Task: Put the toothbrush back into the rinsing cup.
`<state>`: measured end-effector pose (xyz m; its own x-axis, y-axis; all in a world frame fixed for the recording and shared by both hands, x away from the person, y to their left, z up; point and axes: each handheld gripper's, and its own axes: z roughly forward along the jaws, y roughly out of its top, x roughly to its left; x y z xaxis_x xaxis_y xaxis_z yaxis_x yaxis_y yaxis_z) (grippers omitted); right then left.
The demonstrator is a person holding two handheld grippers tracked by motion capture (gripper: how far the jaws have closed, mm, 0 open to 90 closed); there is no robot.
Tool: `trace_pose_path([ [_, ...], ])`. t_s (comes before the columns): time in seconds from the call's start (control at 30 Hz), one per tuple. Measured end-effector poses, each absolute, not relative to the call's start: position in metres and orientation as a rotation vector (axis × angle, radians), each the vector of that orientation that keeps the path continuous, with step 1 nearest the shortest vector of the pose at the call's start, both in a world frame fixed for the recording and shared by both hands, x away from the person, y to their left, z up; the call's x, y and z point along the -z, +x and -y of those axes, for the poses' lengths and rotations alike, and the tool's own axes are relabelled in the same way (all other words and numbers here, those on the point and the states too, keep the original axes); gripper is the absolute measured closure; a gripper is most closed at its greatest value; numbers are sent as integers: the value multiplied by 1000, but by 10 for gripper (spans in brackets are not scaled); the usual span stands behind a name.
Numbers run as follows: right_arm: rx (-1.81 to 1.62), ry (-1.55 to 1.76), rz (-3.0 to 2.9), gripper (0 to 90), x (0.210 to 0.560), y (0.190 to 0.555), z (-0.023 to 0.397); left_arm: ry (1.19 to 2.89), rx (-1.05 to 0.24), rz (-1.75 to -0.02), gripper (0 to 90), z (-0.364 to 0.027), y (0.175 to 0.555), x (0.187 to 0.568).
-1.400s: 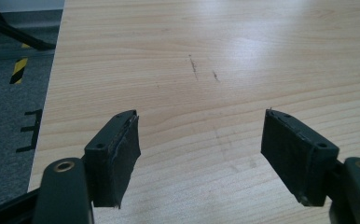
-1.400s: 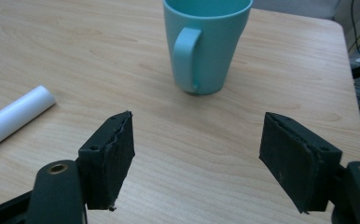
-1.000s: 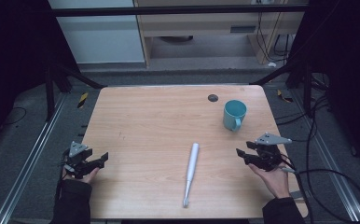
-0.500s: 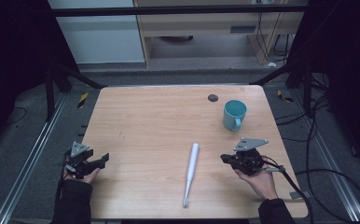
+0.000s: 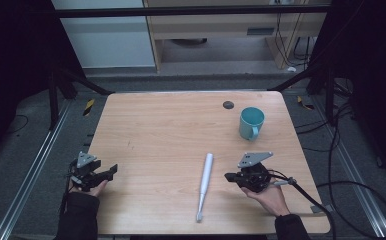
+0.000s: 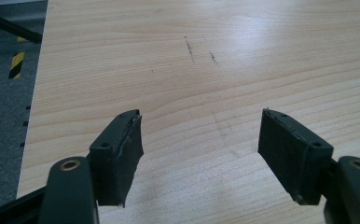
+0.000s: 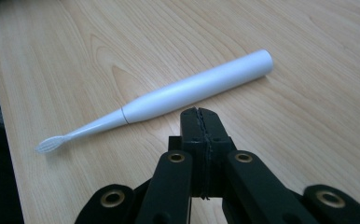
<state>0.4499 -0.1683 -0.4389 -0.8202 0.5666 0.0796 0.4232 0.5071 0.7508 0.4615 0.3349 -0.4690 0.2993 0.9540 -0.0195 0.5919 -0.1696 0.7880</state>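
Observation:
A white electric toothbrush [image 5: 204, 185] lies flat on the wooden table [image 5: 171, 130], brush head toward the front edge. In the right gripper view the toothbrush [image 7: 178, 95] stretches across just beyond my right gripper [image 7: 200, 114], whose jaws are shut on nothing. From above, the right gripper [image 5: 229, 176] sits a short way right of the toothbrush handle, pointing at it. My left gripper [image 5: 112, 170] rests at the table's front left corner; the left gripper [image 6: 199, 135] stands open over bare wood.
A teal mug [image 5: 251, 123] stands upright at the back right of the table, beside a small dark round hole [image 5: 228, 104]. A cable [image 5: 326, 200] trails from the right gripper off the table's right side.
My right gripper has slid left toward the toothbrush and its jaws have gone from open to shut. The left gripper has kept still.

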Motion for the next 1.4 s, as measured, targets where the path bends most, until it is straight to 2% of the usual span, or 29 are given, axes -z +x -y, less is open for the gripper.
trace_pose_path([
  [0.33,-1227,747,-2549,900,421,455,141,1862,-650,-1382,302,-335,462,469],
  [1.07,-1059,678,-2799,900,474,435,105,1860,-649,-1380,303,-336,460,468],
  [1.4,-977,671,-2838,900,480,434,101,1858,-652,-1384,304,-336,460,468],
])
